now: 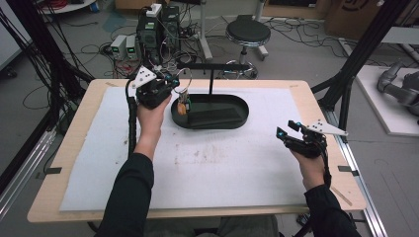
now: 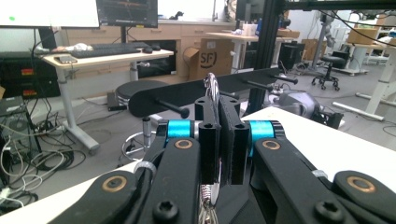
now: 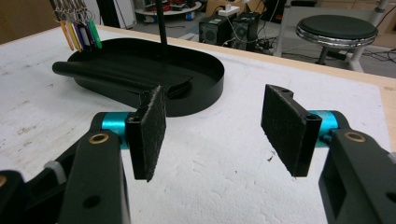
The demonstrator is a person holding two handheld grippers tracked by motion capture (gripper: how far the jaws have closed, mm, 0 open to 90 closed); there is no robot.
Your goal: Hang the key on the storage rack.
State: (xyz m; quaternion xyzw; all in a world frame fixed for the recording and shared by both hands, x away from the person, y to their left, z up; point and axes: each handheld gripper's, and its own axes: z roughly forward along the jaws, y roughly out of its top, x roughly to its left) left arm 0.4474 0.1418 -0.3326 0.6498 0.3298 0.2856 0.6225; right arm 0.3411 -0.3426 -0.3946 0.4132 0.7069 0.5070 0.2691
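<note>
My left gripper [image 1: 174, 79] is held above the left end of the black oval tray [image 1: 243, 106]. It is shut on the metal ring [image 2: 211, 88] of a bunch of coloured key tags [image 1: 183, 106], which hang down over the tray. In the right gripper view the tags [image 3: 77, 25] dangle at top left above the tray [image 3: 212, 86]. A black bar with pegs [image 1: 212, 65] stands on a thin post [image 1: 211, 83] rising from the tray; in the left gripper view the bar [image 2: 187, 95] runs just beyond the ring. My right gripper [image 1: 286, 128] hovers open over the mat at the right, nothing between its pads [image 3: 152, 128].
A white foam mat [image 1: 222, 163] covers the wooden table. A dark wedge block [image 1: 212, 117] lies inside the tray. Behind the table stand a stool [image 1: 248, 32] and electronics boxes [image 1: 158, 29] with cables. A black frame strut [image 1: 356, 59] rises at the right edge.
</note>
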